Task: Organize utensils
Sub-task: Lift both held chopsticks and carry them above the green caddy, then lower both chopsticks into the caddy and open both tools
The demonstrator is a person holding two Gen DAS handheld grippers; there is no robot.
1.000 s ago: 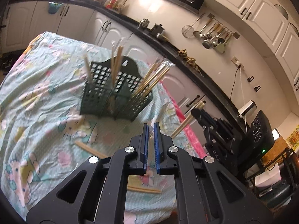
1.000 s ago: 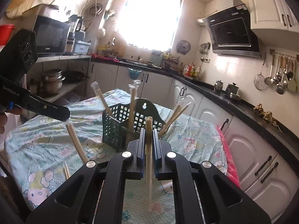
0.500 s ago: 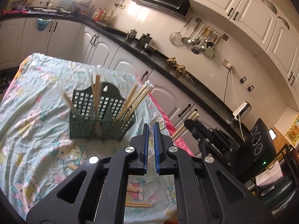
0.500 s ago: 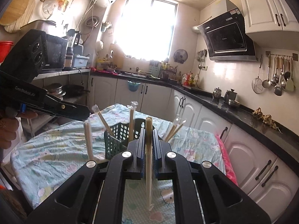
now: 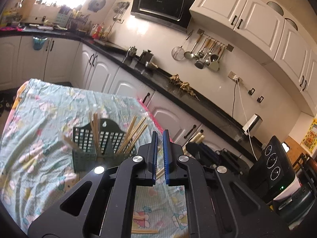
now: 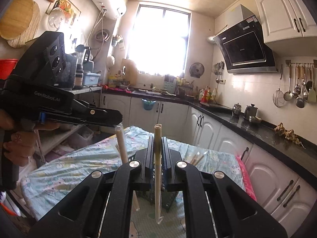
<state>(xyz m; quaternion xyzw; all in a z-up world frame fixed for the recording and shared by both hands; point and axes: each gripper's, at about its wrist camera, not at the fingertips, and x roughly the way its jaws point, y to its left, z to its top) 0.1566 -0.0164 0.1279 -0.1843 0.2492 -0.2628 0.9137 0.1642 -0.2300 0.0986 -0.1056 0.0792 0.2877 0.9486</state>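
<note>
We see the table [image 5: 29, 119] under its pastel cartoon cloth filling the lower left of the left wrist view, with the black counter [image 5: 178, 91] curving behind it from 10 o'clock to 3 o'clock. On the cloth, at about 9 o'clock from our left gripper [image 5: 160, 156], stands the dark green utensil basket [image 5: 103, 138], upright, with bundles of wooden chopsticks [image 5: 132, 136] leaning out of its compartments. A few loose chopsticks [image 5: 140, 218] lie flat on the cloth at 6 o'clock, partly hidden by the gripper body.

Our left gripper hangs above the table with its blue pads set a narrow gap apart and nothing between them. At 3 o'clock from it we see our right gripper [image 5: 195, 138] side-on, pale sticks poking from its tip.

In the right wrist view our right gripper [image 6: 157, 154] is clamped on a wrapped chopstick pair [image 6: 158, 178], held upright, its lower end hanging over the cloth. Just at 9 o'clock stands another wrapped chopstick [image 6: 123, 150].
</note>
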